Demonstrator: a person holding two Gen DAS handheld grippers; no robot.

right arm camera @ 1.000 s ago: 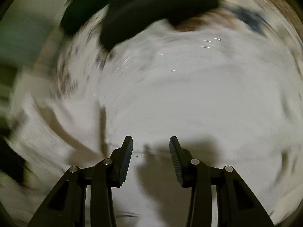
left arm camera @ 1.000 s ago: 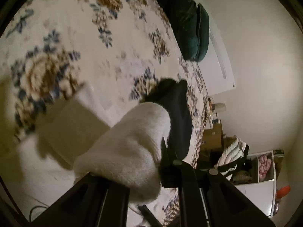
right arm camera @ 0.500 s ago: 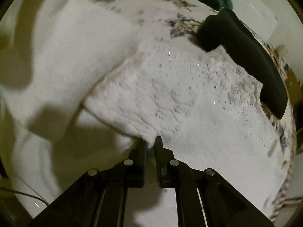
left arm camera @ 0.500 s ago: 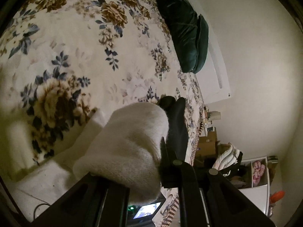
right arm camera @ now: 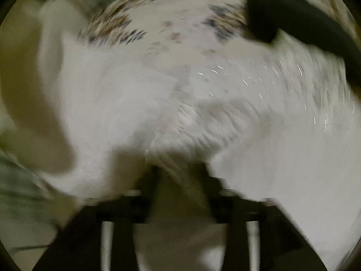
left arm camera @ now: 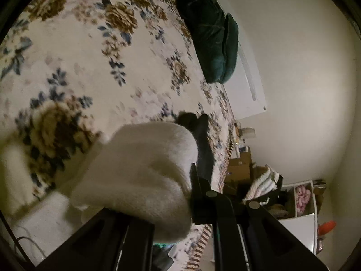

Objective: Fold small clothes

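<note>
Over a floral bedspread [left arm camera: 94,52], the left gripper [left arm camera: 189,194] clamps a fuzzy white garment [left arm camera: 144,169]; the right gripper [right arm camera: 180,176], jaws just opened, must likely regrip to fold.

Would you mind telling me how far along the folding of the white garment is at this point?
Nothing looks finished: no folded pile shows. In hand: the left gripper is shut on a bunched white garment, raised above the floral bedspread. The right gripper is open over white fabric. Left: the folds, and the black item.
</note>
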